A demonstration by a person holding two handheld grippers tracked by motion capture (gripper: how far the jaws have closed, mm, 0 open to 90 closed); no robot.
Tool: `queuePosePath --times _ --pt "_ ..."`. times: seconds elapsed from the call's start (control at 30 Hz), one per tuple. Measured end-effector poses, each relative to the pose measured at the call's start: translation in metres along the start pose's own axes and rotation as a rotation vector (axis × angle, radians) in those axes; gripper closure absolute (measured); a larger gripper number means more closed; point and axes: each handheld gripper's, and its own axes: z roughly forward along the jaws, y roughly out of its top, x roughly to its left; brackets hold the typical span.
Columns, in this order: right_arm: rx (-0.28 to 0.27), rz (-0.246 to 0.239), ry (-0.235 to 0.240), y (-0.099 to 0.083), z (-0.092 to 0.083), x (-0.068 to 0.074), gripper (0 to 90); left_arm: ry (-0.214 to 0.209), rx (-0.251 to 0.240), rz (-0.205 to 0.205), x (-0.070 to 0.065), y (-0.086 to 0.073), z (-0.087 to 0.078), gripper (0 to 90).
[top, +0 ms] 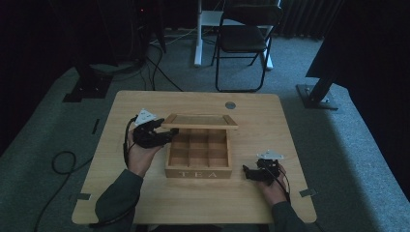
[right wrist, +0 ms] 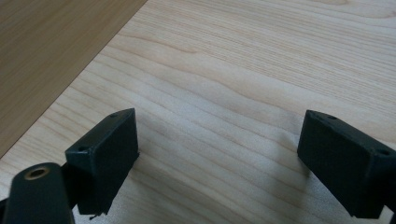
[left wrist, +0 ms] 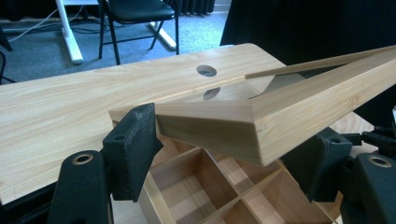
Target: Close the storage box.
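While I hold the lid (left wrist: pixel 261 119) of the tea box (top: pixel 198 162) at its left front corner, the left gripper (left wrist: pixel 224 154) has its jaws closed against the lid's wooden frame, one pad on each side of the corner; the box sits at the middle of the table (top: pixel 145 203), lid raised and tilted above the compartments. To do this step well (I judge it to be swinging the lid on its rear hinge), I would keep the grip square on the frame and follow the hinge's arc, not pull sideways; the box is unrestrained and could slide. The right gripper (right wrist: pixel 219 154) rests on the table just right of the box, jaws wide apart around nothing. The left gripper view shows the glazed lid panel and the bare dividers beneath; the high view shows the "TEA" lettering and both hands.
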Motion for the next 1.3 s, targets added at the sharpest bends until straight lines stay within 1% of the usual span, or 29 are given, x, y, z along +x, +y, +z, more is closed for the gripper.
queuePosePath --times 0.33,0.63,0.97,1.3 --pt "0.001 0.001 0.000 0.000 0.000 0.000 12.0 -0.009 0.001 -0.027 -0.001 -0.011 -0.001 30.5" --pt "0.000 0.000 0.000 0.000 0.000 0.000 12.0 -0.003 0.015 -0.027 -0.004 -0.018 -0.003 30.8" --pt "0.001 0.000 0.001 0.000 0.000 0.000 12.0 0.006 0.013 -0.020 -0.007 -0.025 -0.003 30.8" --pt "0.001 0.000 0.000 0.000 0.000 0.000 12.0 0.005 0.017 -0.027 -0.008 -0.034 -0.003 30.8"
